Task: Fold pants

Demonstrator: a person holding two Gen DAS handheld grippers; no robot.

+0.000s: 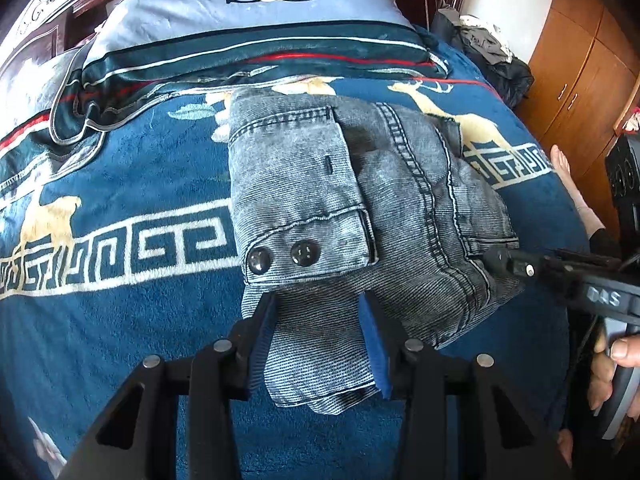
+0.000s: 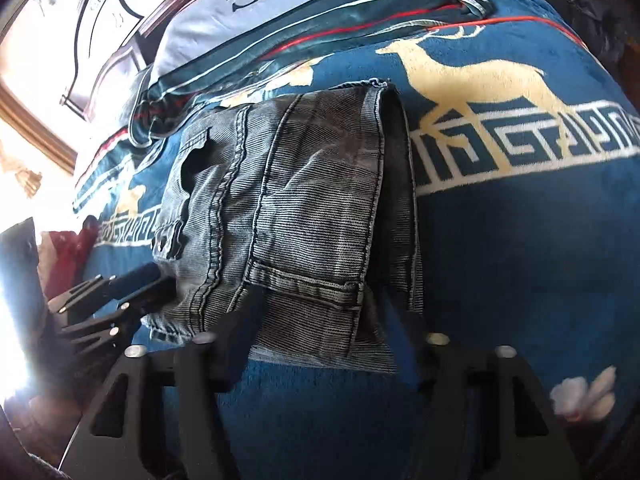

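The pants (image 1: 348,216) lie folded into a thick, roughly rectangular bundle on the middle of the bed, on a plush blue blanket (image 1: 120,168) printed with cream deer and a white key-pattern band. They are grey washed denim with a fine ribbed weave, heavy double-stitched seams and two dark shiny buttons (image 1: 280,258) on a flap at the near edge. The left gripper (image 1: 320,344) stands over the bundle's near end with its black fingers apart; a loose tongue of denim lies between the blue ribbed pads (image 1: 376,344), and the pads do not look pressed on it — a released hold. In the left view the right gripper (image 1: 516,266) reaches in from the right edge, its tip at the bundle's seamed side, with a hand (image 1: 612,376) on its grey handle. Only the left view shows the buttons, a wooden cabinet (image 1: 576,64) and a heap of dark clothes (image 1: 492,52). The right view shows the layered folded edges and a hemmed end (image 2: 316,276) — there the right gripper (image 2: 324,356) straddles the near edge, its fingertips lost in shadow and cloth, so I cannot tell its grip. A satin striped pillow (image 1: 256,28) lies beyond.
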